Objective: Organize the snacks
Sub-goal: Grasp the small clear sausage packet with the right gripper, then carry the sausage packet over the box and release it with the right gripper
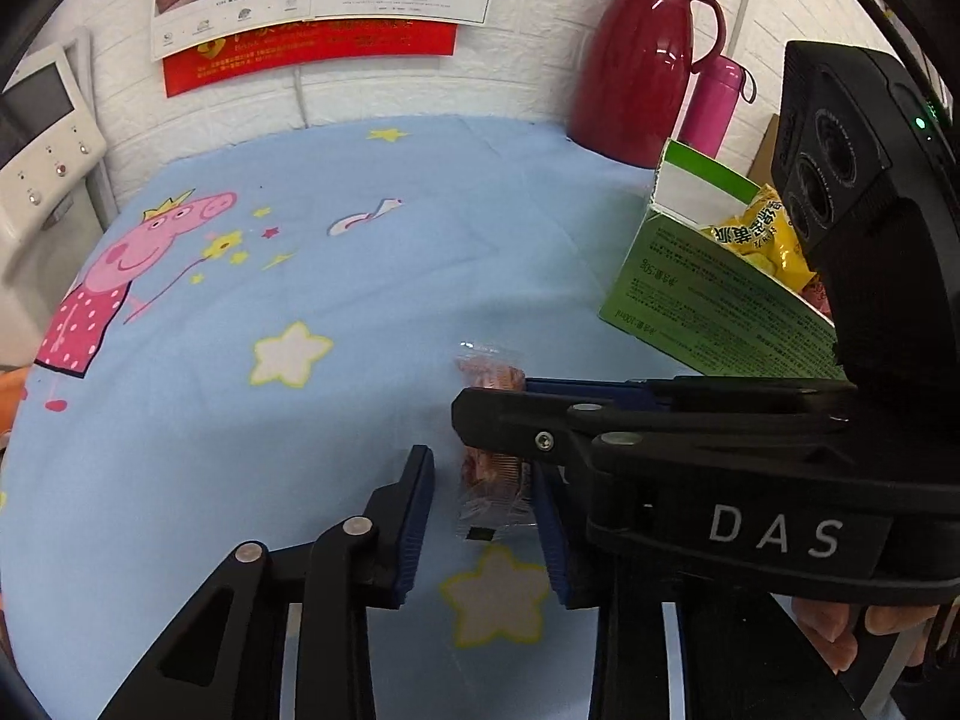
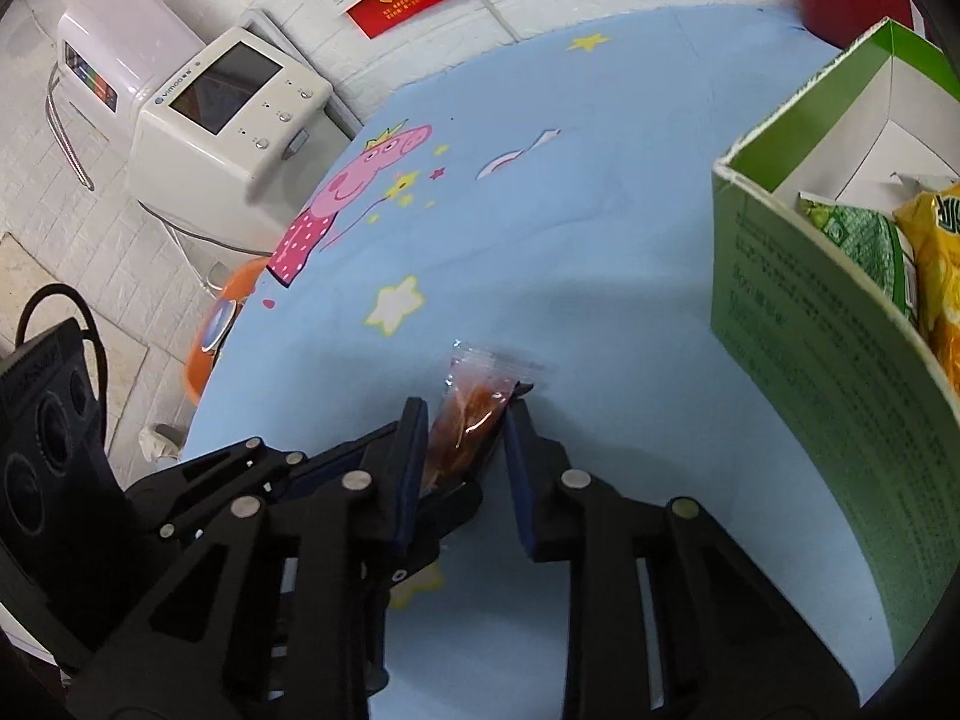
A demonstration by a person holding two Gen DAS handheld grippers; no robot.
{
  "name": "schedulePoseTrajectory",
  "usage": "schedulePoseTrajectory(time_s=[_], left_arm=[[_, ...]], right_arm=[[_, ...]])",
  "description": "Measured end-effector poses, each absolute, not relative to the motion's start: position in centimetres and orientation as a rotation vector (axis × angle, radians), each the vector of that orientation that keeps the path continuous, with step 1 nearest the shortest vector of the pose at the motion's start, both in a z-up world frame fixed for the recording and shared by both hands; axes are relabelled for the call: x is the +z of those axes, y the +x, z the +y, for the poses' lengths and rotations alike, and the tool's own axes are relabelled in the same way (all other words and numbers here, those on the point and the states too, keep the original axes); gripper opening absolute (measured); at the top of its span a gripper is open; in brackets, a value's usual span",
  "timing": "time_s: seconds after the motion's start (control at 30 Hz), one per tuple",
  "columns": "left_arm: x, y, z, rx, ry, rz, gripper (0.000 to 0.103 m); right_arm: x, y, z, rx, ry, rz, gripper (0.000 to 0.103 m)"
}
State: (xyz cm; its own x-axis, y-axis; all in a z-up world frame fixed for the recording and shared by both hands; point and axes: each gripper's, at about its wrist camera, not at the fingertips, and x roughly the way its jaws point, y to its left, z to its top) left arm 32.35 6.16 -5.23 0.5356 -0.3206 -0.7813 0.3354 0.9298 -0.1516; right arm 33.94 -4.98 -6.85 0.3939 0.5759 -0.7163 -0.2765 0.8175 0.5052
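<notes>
A small clear-wrapped reddish-brown snack [image 1: 493,477] [image 2: 474,411] lies on the blue cartoon cloth [image 1: 360,276] near the table's front. My left gripper [image 1: 483,471] straddles its near end, open, with a gap on the left side. My right gripper [image 1: 495,399] [image 2: 467,408] comes in from the right and crosses the left one, its blue pads pressed on both sides of the snack. The open green carton [image 1: 690,294] [image 2: 804,360] stands to the right with a yellow pack [image 1: 762,234] and a green pack [image 2: 864,240] inside.
A red thermos jug [image 1: 636,60] and a pink bottle [image 1: 714,102] stand at the back right by the wall. A white machine [image 2: 222,120] and an orange stool [image 2: 210,324] sit beyond the table's left edge. A hand [image 1: 828,630] holds the right gripper.
</notes>
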Motion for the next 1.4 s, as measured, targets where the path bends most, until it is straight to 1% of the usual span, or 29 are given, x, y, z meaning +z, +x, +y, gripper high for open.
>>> schedulePoseTrajectory(time_s=[0.03, 0.23, 0.5, 0.63, 0.8, 1.0, 1.13, 1.17, 1.2, 1.23, 1.27, 1.3, 1.33, 1.4], left_arm=[[-5.2, 32.2, 6.0, -0.393, 0.01, 0.93, 0.023], [-4.4, 30.8, 5.5, -0.401, -0.03, 0.91, 0.022], [0.8, 27.7, 2.2, -0.435, -0.016, 0.807, 0.022], [3.4, 26.5, -1.3, -0.482, 0.006, 0.754, 0.022], [5.3, 26.4, -6.8, -0.57, 0.02, 0.727, 0.022], [5.4, 27.0, -14.1, -0.665, 0.038, 0.741, 0.022], [4.8, 27.4, -17.4, -0.694, 0.047, 0.768, 0.022], [4.6, 27.6, -17.8, -0.692, 0.051, 0.771, 0.023], [4.4, 27.6, -18.2, -0.685, 0.056, 0.77, 0.025], [4.2, 27.6, -18.3, -0.678, 0.064, 0.773, 0.037], [4.0, 27.5, -18.1, -0.663, 0.07, 0.778, 0.062], [3.9, 27.3, -17.9, -0.628, 0.071, 0.771, 0.075], [3.9, 27.2, -17.4, -0.581, 0.067, 0.747, 0.09], [4.0, 26.7, -16.2, -0.519, 0.062, 0.699, 0.094]], right_arm=[[-6.8, 33.8, -5.0, 0.554, 0.33, 1.033, 0.025], [-5.5, 32.2, -5.4, 0.543, 0.305, 1.002, 0.024], [-0.2, 28.5, -8.4, 0.51, 0.291, 0.855, 0.024], [2.4, 26.7, -11.8, 0.468, 0.295, 0.783, 0.024], [4.5, 24.8, -17.1, 0.383, 0.3, 0.717, 0.024], [5.0, 23.4, -23.6, 0.3, 0.343, 0.698, 0.024], [4.5, 23.3, -26.4, 0.265, 0.362, 0.704, 0.024], [4.4, 23.3, -26.7, 0.267, 0.365, 0.703, 0.027], [4.2, 23.4, -27.0, 0.272, 0.367, 0.701, 0.029], [4.0, 23.5, -27.2, 0.268, 0.363, 0.699, 0.032], [3.8, 23.5, -27.3, 0.256, 0.352, 0.694, 0.049], [3.8, 23.4, -27.7, 0.236, 0.343, 0.684, 0.069], [3.7, 23.2, -28.0, 0.216, 0.338, 0.669, 0.073], [3.6, 22.9, -28.5, 0.215, 0.349, 0.648, 0.076]])
